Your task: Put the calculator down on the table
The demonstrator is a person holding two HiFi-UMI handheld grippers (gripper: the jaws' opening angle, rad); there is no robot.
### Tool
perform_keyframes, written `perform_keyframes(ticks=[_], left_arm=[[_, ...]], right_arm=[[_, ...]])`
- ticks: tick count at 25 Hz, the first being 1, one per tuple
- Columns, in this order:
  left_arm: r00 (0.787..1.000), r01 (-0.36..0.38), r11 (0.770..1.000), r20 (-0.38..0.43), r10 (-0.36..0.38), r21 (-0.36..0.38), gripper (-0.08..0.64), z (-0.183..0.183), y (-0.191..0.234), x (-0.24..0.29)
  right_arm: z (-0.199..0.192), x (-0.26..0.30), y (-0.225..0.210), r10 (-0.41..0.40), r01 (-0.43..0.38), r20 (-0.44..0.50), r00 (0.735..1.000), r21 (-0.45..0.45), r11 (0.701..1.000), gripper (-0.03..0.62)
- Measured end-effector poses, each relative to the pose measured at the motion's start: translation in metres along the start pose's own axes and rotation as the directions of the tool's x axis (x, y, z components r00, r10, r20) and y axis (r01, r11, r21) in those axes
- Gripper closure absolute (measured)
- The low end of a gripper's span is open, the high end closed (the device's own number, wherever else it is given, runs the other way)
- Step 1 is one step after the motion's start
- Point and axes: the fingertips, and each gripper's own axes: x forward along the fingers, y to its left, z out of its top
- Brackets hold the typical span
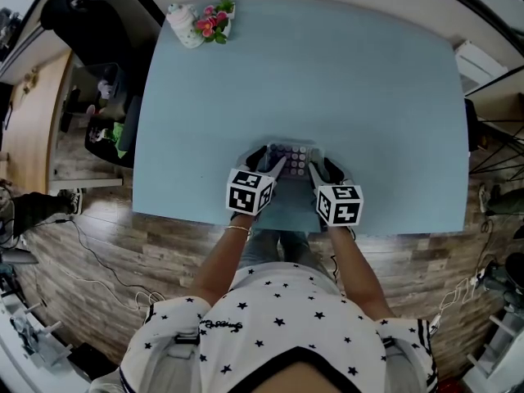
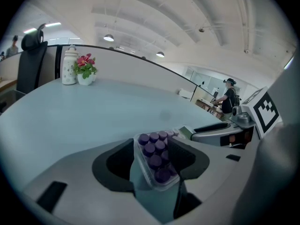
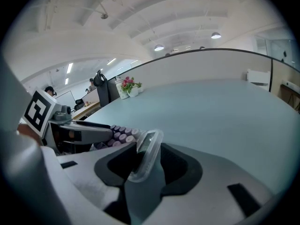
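Calculator [image 1: 291, 155] between two grippers at the near edge of the pale blue counter [image 1: 327, 80].
The left gripper [image 2: 154, 161] is clamped on the end with the purple keys, its pads tight against both sides. The right gripper [image 3: 145, 165] has its jaws spread wide, and the display end stands tilted between them, unsqueezed. Whether the calculator touches the counter cannot be told.

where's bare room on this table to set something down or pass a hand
Most of the table is bare: the whole middle and right side, far edge to near edge. Crowded: the far left corner with white jar and flower pot, and the near edge's middle, where left claw and right claw flank the calculator.
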Motion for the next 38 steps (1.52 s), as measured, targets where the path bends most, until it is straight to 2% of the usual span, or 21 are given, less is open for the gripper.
perform_keyframes(ticks=[5, 9, 12, 17, 21, 24, 29, 34, 38], left_arm=[[0.999, -0.001, 1.0, 0.041, 0.002, -0.012, 0.334, 0.007, 0.002, -0.008], [0.993, 0.011, 1.0, 0.117, -0.012, 0.016, 0.339, 0.03, -0.005, -0.019], [0.984, 0.029, 0.999, 0.176, -0.033, 0.028, 0.37, 0.048, -0.013, -0.032], [0.958, 0.073, 0.994, 0.27, -0.094, 0.085, 0.426, 0.078, -0.029, -0.057], [0.937, 0.119, 0.984, 0.312, -0.156, 0.134, 0.505, 0.1, -0.041, -0.075], [0.92, 0.163, 0.972, 0.33, -0.212, 0.169, 0.517, 0.113, -0.054, -0.086], [0.884, 0.193, 0.965, 0.395, -0.25, 0.179, 0.517, 0.133, -0.067, -0.105], [0.887, 0.18, 0.952, 0.377, -0.266, 0.248, 0.517, 0.139, -0.078, -0.109], [0.887, 0.179, 0.95, 0.374, -0.269, 0.257, 0.517, 0.138, -0.082, -0.111]], right_arm=[[0.008, -0.004, 0.001, -0.01, 0.011, 0.033, 0.999, -0.032, 0.999, 0.43], [0.034, -0.019, -0.001, -0.014, 0.016, 0.115, 0.993, -0.018, 1.0, 0.434], [0.055, -0.034, 0.005, 0.01, -0.006, 0.181, 0.983, -0.021, 1.0, 0.453], [0.088, -0.058, 0.02, 0.064, -0.058, 0.287, 0.956, -0.029, 0.998, 0.538], [0.108, -0.076, 0.03, 0.104, -0.109, 0.358, 0.928, -0.006, 0.994, 0.594], [0.121, -0.09, 0.038, 0.135, -0.145, 0.403, 0.905, -0.007, 0.989, 0.594], [0.135, -0.115, 0.048, 0.168, -0.172, 0.454, 0.875, -0.032, 0.985, 0.595], [0.141, -0.124, 0.053, 0.179, -0.183, 0.473, 0.863, -0.039, 0.982, 0.595], [0.139, -0.124, 0.058, 0.195, -0.2, 0.463, 0.865, -0.038, 0.979, 0.595]])
